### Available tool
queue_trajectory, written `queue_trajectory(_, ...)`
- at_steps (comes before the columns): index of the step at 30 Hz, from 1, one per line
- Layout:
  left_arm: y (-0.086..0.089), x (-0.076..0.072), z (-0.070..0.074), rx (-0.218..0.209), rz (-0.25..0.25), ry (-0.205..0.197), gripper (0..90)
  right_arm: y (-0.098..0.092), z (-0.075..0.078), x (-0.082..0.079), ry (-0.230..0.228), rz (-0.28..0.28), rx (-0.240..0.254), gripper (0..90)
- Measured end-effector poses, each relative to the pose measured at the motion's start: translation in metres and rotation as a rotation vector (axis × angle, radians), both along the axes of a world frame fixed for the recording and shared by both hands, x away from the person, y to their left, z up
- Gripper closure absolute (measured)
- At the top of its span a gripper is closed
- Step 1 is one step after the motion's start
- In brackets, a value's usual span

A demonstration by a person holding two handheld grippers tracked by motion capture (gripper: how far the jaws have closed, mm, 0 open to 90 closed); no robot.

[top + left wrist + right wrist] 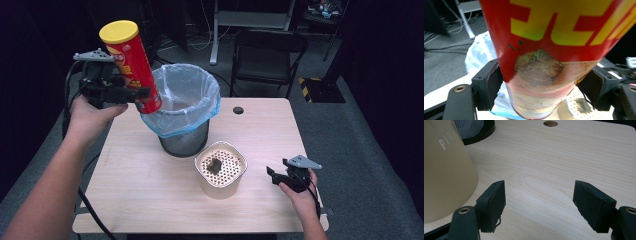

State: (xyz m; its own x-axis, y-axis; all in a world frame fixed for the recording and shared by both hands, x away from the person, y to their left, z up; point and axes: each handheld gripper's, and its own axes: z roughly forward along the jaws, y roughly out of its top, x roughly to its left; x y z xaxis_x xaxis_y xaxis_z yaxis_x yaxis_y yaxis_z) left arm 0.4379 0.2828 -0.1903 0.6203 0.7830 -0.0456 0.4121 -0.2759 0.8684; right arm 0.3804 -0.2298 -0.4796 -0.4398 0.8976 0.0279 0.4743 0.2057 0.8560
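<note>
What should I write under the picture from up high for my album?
The left gripper lifts a red chip can beside the bagged bin, while the right gripper rests open by a beige tub.

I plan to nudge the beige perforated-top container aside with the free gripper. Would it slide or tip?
The beige tapered plastic container with a perforated top looks wider at the top than at its base, so a high push may tip it. A low push would probably slide it on the smooth wooden table. It seems light.

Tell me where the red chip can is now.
In the high view the red chip can is at upper left, tilted, held above the table by the left gripper, beside the lined bin.
</note>
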Motion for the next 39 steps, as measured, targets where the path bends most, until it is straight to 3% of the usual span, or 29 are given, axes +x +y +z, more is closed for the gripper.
queue_trajectory(8, -0.011, 0.034, -0.016, -0.003, 0.043, 0.022, 23.9, 0.001, -0.002, 0.001, 0.005, 0.004, -0.012, 25.6)
queue_trajectory(18, -0.03, 0.058, -0.032, -0.009, 0.064, 0.025, 23.9, 0.001, -0.004, 0.002, 0.009, 0.012, -0.026, 25.7)
queue_trajectory(26, -0.044, 0.076, -0.054, 0.057, 0.111, 0.069, 23.9, 0.002, -0.005, 0.002, 0.013, 0.016, -0.03, 25.7)
queue_trajectory(34, -0.044, 0.085, -0.07, 0.061, 0.101, 0.127, 23.6, 0.001, -0.005, 0.003, 0.014, 0.017, -0.028, 25.7)
queue_trajectory(36, -0.043, 0.085, -0.072, 0.039, 0.112, 0.15, 18.5, 0.001, -0.005, 0.003, 0.012, 0.018, -0.029, 25.7)
queue_trajectory(39, -0.037, 0.083, -0.072, 0.048, 0.127, 0.15, 15.1, 0.0, -0.006, 0.003, 0.011, 0.016, -0.035, 25.6)
